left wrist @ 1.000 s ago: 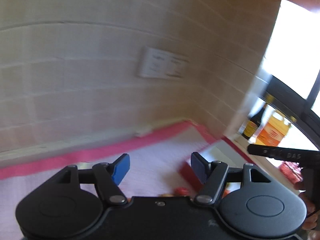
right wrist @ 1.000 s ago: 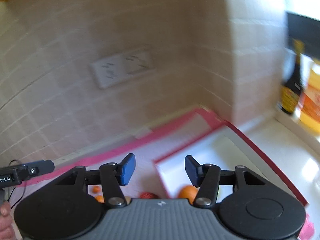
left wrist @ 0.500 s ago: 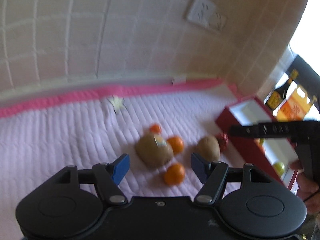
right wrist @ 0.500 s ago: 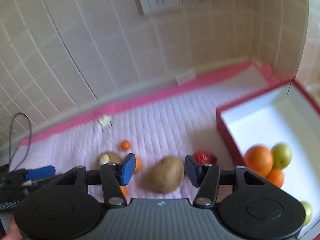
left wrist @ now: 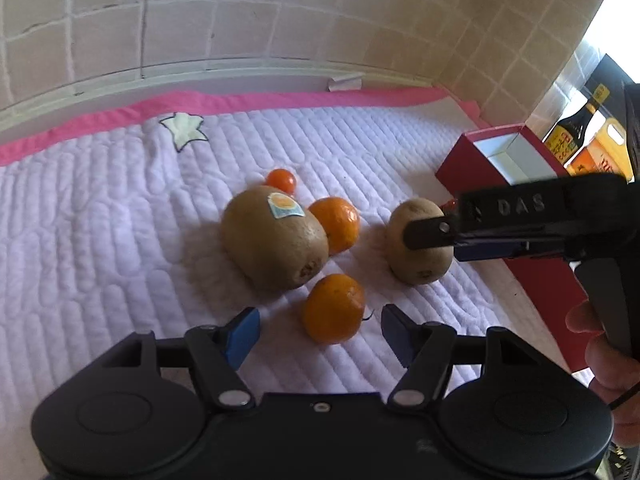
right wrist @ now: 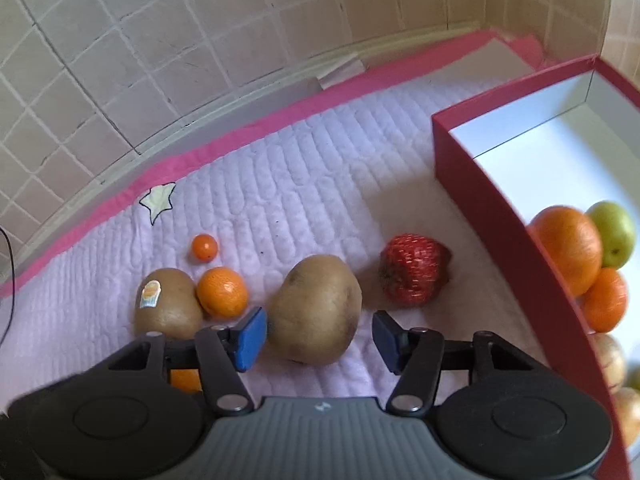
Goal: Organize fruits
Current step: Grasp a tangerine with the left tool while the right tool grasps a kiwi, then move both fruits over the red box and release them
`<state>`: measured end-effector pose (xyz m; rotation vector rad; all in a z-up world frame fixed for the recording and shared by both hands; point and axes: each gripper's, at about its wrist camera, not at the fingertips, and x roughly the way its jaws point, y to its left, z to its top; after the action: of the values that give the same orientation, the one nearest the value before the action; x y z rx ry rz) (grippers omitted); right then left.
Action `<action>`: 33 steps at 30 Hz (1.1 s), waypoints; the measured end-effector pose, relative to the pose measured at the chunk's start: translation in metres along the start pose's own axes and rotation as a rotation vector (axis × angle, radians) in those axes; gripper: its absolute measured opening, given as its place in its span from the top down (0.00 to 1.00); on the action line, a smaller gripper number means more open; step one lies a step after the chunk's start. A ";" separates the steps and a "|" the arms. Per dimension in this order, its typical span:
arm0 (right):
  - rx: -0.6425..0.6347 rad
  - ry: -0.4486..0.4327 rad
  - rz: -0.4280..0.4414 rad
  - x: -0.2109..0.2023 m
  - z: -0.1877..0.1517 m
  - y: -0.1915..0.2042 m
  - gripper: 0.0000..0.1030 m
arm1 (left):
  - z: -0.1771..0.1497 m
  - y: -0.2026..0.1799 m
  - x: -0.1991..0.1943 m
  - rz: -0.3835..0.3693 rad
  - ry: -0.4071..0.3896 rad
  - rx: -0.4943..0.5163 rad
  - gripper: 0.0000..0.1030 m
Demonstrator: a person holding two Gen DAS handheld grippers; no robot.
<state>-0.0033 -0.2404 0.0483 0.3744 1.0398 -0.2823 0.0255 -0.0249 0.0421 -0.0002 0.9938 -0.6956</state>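
Note:
Loose fruit lies on a lilac quilted mat. My left gripper is open, with a mandarin between its blue pads. Beyond it lie a stickered kiwi, a second mandarin and a tiny orange fruit. My right gripper is open around a plain kiwi, its pads apart from the skin. A red strawberry lies just past it. The red box at right holds oranges and a green fruit.
A tiled wall runs behind the mat's pink border. Bottles stand past the box at the far right. The stickered kiwi and a mandarin sit left of my right gripper.
Both grippers have tilted down from the wall and come in low over the mat. The left now frames a mandarin, the right the plain kiwi. Both stay open.

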 end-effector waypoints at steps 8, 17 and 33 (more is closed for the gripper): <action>0.023 0.013 -0.006 0.011 0.003 0.002 0.41 | 0.006 -0.008 0.010 0.008 -0.005 0.010 0.41; -0.013 0.013 -0.007 0.013 -0.007 0.005 0.46 | -0.006 -0.024 -0.002 0.014 -0.070 0.066 0.60; 0.003 -0.310 0.126 -0.138 0.025 -0.023 0.47 | 0.042 -0.103 -0.089 -0.073 -0.394 0.236 0.60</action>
<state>-0.0591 -0.2643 0.1764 0.3833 0.7090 -0.2204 -0.0288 -0.0710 0.1653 0.0319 0.5329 -0.8396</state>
